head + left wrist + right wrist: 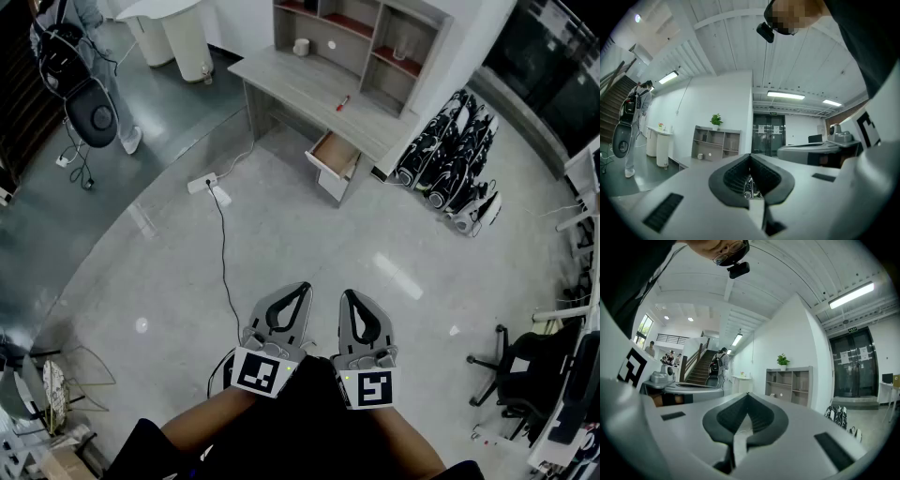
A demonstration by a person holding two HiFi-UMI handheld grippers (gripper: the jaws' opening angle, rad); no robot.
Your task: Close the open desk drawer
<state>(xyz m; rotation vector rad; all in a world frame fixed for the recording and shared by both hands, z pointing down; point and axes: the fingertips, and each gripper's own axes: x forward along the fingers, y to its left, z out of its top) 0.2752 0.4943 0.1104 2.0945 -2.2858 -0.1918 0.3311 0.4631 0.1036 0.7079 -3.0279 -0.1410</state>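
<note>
Left claw (301,289) and right claw (348,295), both closed empty, hover well short of the drawer (335,156).

Left gripper (302,289) and right gripper (347,295): pale grey shells, black-lined fingers (266,313) shaped into pointed loops. Behind the fingers, each carries a cube (260,372) of black-and-white square markers. Black clothing (309,427).

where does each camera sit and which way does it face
Head view: on the head, steeply down at desk and open drawer; forearms, left gripper, right gripper show.
Left gripper view: on that gripper, level along shut jaws; right gripper beside.
Right gripper view: likewise; left gripper beside.
Both gripper views share the shelf unit.
</note>
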